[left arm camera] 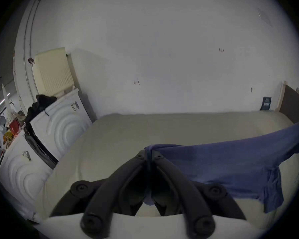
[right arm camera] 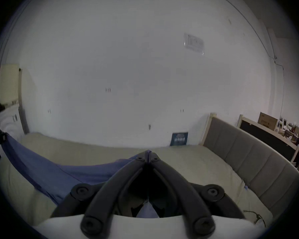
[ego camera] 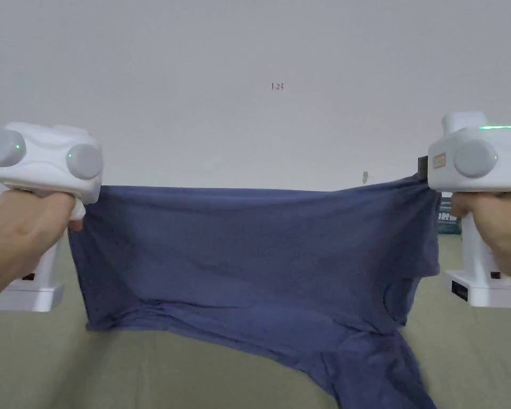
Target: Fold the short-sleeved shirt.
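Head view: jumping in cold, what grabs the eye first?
A blue short-sleeved cotton shirt stretched wide in mid-air between the two white handheld grippers, its lower part trailing onto the beige mattress. The left gripper and the right gripper each pinch an upper corner with jaws shut on the cloth.

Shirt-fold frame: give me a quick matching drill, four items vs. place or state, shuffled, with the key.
Column 1:
1. blue shirt
2. left claw
3. right claw
4. headboard

Column 2:
A. grey padded panels, along the bed's side
B. shut on the shirt's edge, shirt running off to its right in its own view
C. stretched in the air between both claws, lower part trailing on the bed
D. shut on the shirt's edge, shirt running off to its left in its own view

Pairs: 1-C, 2-B, 3-D, 4-A
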